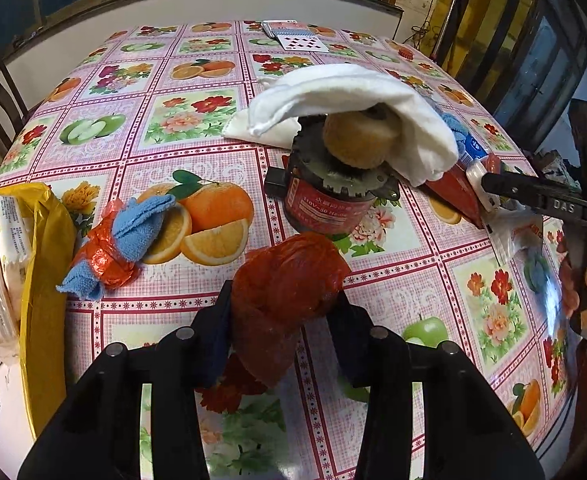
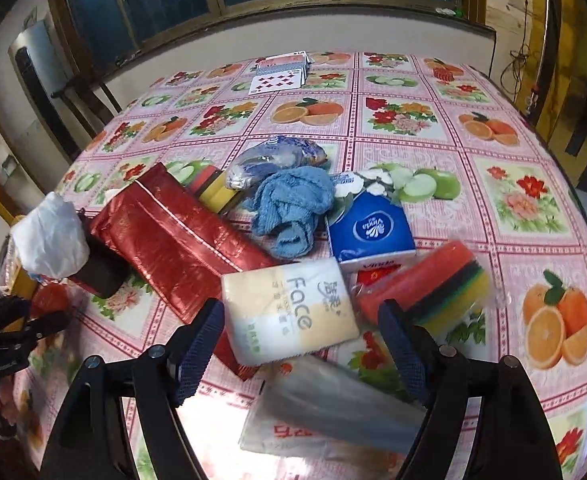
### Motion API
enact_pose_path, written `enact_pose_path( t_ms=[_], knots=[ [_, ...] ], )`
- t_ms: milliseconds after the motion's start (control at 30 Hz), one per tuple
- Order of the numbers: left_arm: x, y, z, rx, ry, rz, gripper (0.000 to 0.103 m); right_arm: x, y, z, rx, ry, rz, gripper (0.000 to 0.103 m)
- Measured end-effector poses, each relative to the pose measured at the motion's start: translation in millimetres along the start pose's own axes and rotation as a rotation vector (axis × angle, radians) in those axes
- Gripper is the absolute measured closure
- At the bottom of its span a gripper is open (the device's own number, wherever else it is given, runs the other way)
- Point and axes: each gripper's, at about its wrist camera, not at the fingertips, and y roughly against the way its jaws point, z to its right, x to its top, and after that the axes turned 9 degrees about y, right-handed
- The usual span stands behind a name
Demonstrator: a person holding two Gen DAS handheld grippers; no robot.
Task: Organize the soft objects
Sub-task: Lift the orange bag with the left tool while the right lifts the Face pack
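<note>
A: What are your grippers doing?

B: Your left gripper (image 1: 281,304) is clamping a crumpled red plastic bag (image 1: 287,280) just above the fruit-print tablecloth (image 1: 189,120). Your right gripper (image 2: 301,336) is hanging with fingers spread wide over the cream "Face" tissue pack (image 2: 289,312), touching nothing.

the other gripper's black arm (image 1: 561,204), off to the right of the left gripper, bears raised letters "das". the red cylinder (image 1: 325,204) straight ahead of the left gripper carries a label reading about "110v~50 hz"; the rest is too small to read. just ahead of the right gripper, the cream tissue pack (image 2: 289,312) says "face", and the blue tissue pack (image 2: 371,232) beyond it shows "vinda" twice. a far playing card (image 2: 279,78) shows red diamonds.
</note>
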Motion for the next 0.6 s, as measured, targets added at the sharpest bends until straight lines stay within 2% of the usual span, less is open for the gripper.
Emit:
enact_pose_path(
  t_ms=[133, 167, 233, 267, 300, 400, 500, 600],
  knots=[
    [-1.6, 8.3, 0.9, -0.013, -0.002, 0.010, 0.062, 6.8, -18.2, 1.2, -0.007, 0.049, -0.036, 0.008],
    [-2.1, 9.2, 1.0, -0.017, -0.001, 0.010, 0.062, 6.6, -19.1, 1.0, -0.003, 0.049, -0.030, 0.011],
    [-4.0, 9.9, 0.8, -0.019, -0.003, 0.009, 0.062, 5.4, -16.7, 3.4, 0.045, 0.000, -0.018, 0.035],
    [-4.9, 10.4, 0.5, -0.024, 0.000, 0.009, 0.062, 4.1, -15.7, 5.4, 0.088, -0.032, -0.019, 0.038],
    [-5.6, 10.8, -0.2, -0.033, 0.007, 0.008, 0.062, 2.0, -15.5, 7.7, 0.127, -0.068, -0.024, 0.038],
    [-8.2, 12.2, -0.1, -0.047, 0.018, 0.010, 0.062, -4.5, -11.3, 7.3, 0.128, -0.101, -0.016, 0.038],
    [-12.2, 14.7, -0.9, -0.055, 0.023, 0.008, 0.062, -12.1, 4.4, 4.1, 0.177, -0.152, 0.026, 0.038],
    [-16.4, 22.8, -4.6, -0.072, 0.041, 0.022, 0.062, -12.6, 29.2, -13.5, 0.202, -0.121, 0.081, 0.039]
  ],
)
